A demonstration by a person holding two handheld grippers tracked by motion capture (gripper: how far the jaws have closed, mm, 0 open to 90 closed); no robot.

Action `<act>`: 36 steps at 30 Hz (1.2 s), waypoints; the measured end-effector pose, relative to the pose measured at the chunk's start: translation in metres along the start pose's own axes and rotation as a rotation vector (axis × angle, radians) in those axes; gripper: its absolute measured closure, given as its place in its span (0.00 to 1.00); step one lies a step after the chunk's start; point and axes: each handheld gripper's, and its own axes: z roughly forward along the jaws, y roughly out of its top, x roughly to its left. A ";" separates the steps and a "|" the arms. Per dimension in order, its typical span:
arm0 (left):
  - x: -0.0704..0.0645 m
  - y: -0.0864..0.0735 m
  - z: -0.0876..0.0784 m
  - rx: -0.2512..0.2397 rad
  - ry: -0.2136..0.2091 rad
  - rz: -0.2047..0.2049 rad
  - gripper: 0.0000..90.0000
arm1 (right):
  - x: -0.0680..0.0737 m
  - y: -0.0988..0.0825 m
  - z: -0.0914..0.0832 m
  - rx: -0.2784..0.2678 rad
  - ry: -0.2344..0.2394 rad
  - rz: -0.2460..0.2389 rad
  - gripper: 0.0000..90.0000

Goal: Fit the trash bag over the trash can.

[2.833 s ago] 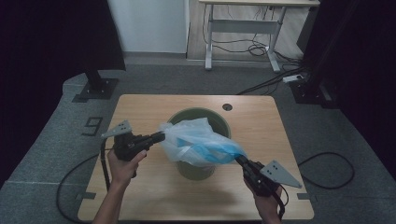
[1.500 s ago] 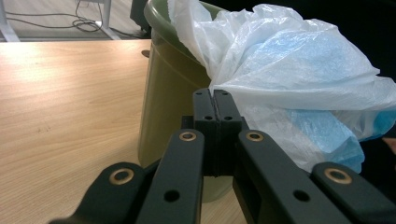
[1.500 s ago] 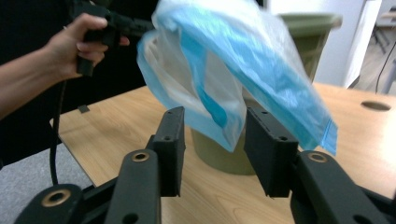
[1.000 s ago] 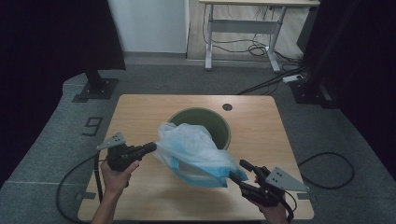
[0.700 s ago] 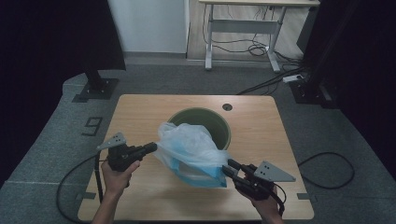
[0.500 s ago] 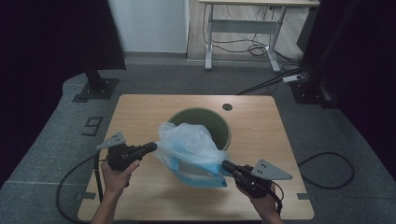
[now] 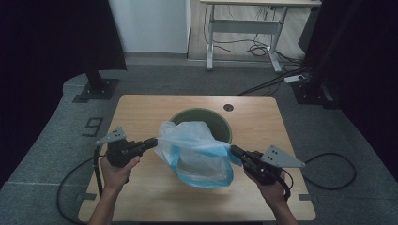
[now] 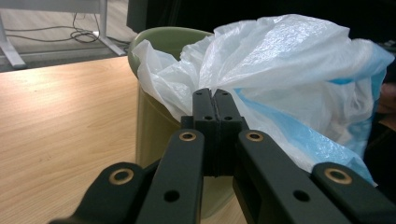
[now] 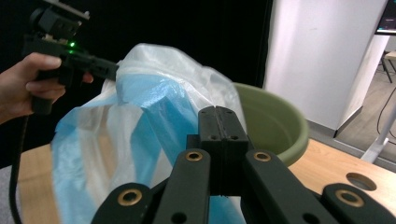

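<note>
A thin white and blue plastic bag hangs stretched between both grippers, in front of and partly over the near rim of a round green bin on the table. My left gripper is shut on the bag's left edge, jaws pressed together on the white film. On the other side, my right gripper is shut on the bag's right edge, its jaws meeting in front of the bin. The right gripper view has the left gripper beyond the bag.
The wooden table has a round cable hole behind the bin. Cables trail from both grippers off the table's sides. A stand's base and a metal desk frame stand on the floor beyond.
My right gripper came in from the lower right with jaws apart, closed on the bag's right edge and lifted it. The left hand stayed put, holding the left edge.
</note>
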 end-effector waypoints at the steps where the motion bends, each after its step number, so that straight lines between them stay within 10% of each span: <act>1: 0.001 0.001 0.001 0.005 0.001 0.002 1.00 | -0.003 0.003 0.001 -0.001 -0.001 0.005 0.99; 36: 0.041 0.040 0.043 0.101 0.078 -0.051 1.00 | -0.085 0.001 0.083 0.095 -0.175 0.037 0.99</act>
